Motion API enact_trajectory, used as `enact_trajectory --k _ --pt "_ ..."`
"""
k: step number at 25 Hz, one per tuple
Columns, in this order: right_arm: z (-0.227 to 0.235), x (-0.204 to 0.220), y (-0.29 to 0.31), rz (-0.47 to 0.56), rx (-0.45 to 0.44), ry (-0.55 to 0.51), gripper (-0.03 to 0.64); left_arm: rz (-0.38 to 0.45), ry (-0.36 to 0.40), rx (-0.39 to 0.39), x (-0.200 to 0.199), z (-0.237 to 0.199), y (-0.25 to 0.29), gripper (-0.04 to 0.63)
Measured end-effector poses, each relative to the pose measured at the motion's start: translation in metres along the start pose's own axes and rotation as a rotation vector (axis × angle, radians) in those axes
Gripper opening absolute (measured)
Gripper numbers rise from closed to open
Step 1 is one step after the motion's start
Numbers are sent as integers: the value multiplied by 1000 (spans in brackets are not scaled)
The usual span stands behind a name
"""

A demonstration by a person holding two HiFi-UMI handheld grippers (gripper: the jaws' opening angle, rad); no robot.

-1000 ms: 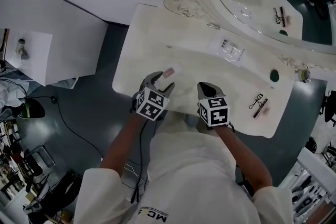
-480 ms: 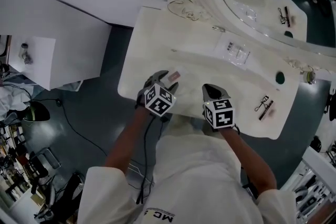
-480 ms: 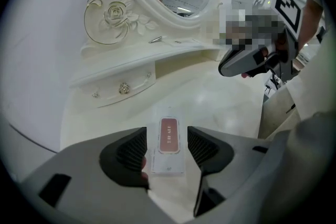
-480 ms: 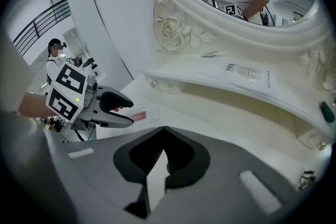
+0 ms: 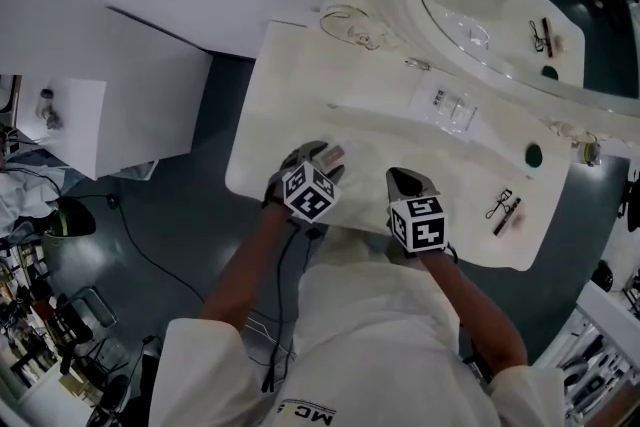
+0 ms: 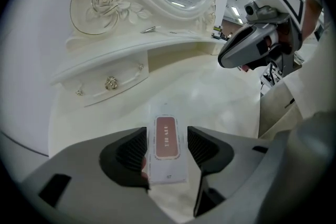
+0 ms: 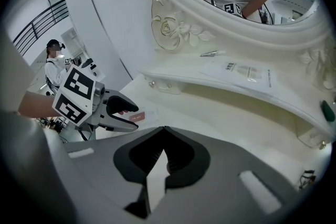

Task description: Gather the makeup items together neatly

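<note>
- Where its marker cube blocks the head view, the left gripper shows only a corner of the pink-labelled packet (print unreadable).
- Packet clamped between the left jaws, above the surface.
- Right gripper closed, empty.

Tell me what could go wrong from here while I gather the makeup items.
1. The left gripper pinches the flat pink-labelled packet only by its long edges, so it might twist or slip out when set down.
2. The eyelash curler and dark stick lie near the table edge; a careless push could knock them off.
</note>
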State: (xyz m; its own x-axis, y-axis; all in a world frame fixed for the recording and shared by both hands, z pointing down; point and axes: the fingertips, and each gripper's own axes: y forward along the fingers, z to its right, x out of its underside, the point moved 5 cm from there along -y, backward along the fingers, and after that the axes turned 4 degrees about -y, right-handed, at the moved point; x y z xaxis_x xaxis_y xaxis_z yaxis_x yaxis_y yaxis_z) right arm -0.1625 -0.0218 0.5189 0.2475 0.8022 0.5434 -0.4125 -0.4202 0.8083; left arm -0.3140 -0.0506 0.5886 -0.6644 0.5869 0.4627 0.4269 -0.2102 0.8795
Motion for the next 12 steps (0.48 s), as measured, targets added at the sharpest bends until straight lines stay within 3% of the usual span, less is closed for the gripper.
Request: enact_trajectory --k 12 --pt "-1 6 -3 -5 3 8 2 -8 17 7 2 0 10 229"
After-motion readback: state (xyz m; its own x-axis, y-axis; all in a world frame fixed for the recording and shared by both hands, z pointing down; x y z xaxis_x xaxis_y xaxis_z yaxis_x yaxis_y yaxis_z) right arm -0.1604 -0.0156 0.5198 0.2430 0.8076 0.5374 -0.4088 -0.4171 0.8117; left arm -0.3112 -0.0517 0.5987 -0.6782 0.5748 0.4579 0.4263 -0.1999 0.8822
